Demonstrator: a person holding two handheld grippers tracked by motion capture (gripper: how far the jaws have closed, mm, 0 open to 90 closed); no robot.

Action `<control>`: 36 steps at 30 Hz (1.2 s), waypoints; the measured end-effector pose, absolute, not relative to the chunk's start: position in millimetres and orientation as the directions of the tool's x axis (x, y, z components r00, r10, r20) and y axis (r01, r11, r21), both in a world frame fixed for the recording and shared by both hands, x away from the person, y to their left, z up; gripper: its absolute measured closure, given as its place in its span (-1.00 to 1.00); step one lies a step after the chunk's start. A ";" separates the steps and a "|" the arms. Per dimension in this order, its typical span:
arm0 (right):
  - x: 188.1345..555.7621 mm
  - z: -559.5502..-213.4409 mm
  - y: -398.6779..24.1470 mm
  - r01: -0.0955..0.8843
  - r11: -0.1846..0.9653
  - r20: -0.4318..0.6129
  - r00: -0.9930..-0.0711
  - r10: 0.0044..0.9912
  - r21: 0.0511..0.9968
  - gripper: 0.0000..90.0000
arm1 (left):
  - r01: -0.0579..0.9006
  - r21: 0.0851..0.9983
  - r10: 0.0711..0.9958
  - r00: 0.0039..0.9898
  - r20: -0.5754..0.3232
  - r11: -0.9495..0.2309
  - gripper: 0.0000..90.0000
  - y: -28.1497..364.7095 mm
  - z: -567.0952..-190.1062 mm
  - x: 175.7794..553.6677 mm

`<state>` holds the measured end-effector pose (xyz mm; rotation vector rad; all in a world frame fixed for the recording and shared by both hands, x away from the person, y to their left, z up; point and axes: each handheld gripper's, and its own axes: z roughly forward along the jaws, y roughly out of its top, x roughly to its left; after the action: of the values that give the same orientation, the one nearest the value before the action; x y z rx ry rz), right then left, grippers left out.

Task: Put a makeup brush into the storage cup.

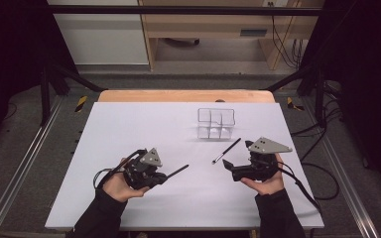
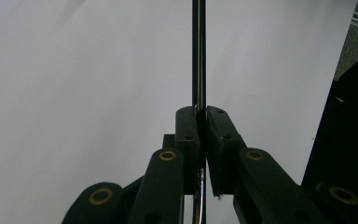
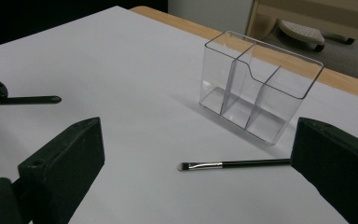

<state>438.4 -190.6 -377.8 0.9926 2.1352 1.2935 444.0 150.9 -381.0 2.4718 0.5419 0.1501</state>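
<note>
Pinching a thin black brush handle (image 2: 198, 51) between the pressed-together jaws of my left gripper (image 1: 166, 176), I risk it pivoting or sliding out, since only its near end is clamped. My right gripper (image 1: 226, 164) stands spread wide. Just ahead of it lies a slim makeup brush (image 3: 233, 164), black-handled with a silver ferrule; a careless closing could skid it away. Beyond stands the clear compartmented organizer (image 3: 258, 84), light enough to tip if bumped.

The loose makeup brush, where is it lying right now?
In the high view the makeup brush lies flat on the white table, right of centre, between the clear organizer and the open right gripper.
</note>
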 end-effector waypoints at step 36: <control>423.7 -362.0 -145.9 0.247 0.630 -0.240 -0.775 0.584 0.736 -0.93 | 0.245 0.562 0.279 0.960 -0.027 -0.790 0.85 126.0 -365.7 457.5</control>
<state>423.7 -145.9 -362.0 0.6544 2.3905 0.9821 457.5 126.0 -365.7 2.5194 0.3690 0.0762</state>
